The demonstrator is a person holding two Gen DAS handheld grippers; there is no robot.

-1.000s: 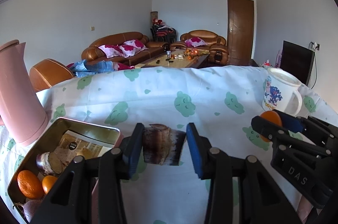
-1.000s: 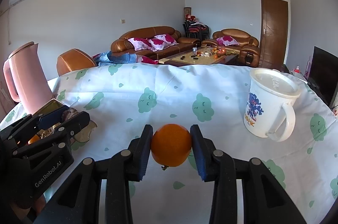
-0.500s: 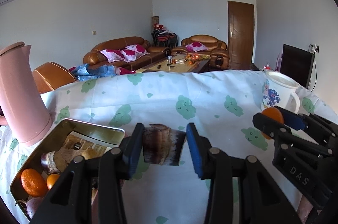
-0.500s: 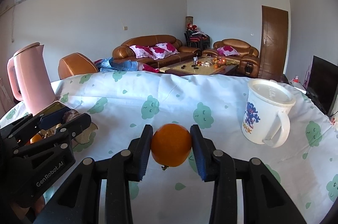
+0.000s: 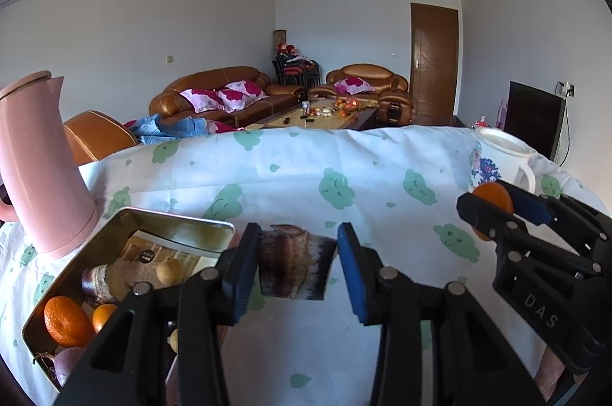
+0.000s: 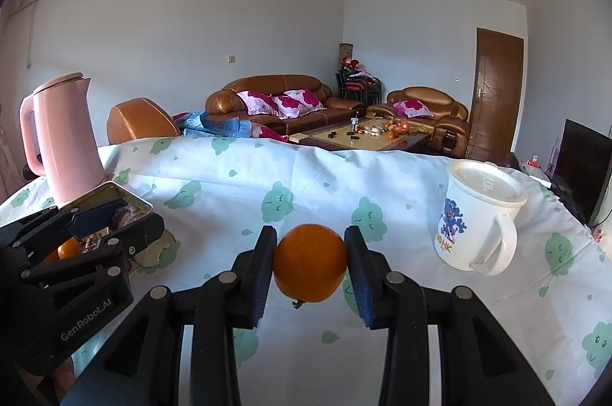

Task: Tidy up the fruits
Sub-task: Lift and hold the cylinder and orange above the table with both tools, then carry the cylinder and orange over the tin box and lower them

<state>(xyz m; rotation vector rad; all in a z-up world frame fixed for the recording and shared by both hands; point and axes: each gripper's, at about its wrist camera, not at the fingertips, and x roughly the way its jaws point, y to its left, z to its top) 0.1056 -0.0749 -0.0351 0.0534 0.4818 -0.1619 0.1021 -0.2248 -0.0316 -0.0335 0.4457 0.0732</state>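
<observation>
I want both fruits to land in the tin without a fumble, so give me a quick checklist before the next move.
1. Right gripper grip on orange: ok, pinched between both pads.
2. Left gripper grip on brown piece: ok, held above the cloth.
3. Tin open: ok.
4. Room in tin: cannot tell, already partly filled.
5. Pink kettle beside tin: not ok, close.
6. White mug clear of path: ok.

Right tongs [image 6: 310,262] clamping orange [image 6: 310,262], white mug [image 6: 476,214] right, pink kettle [image 6: 65,142] left

Black hand-held gripper [image 6: 310,255] w/ blue pads [image 6: 357,253], silver screws, "GenRobot.AI" lettering.
</observation>
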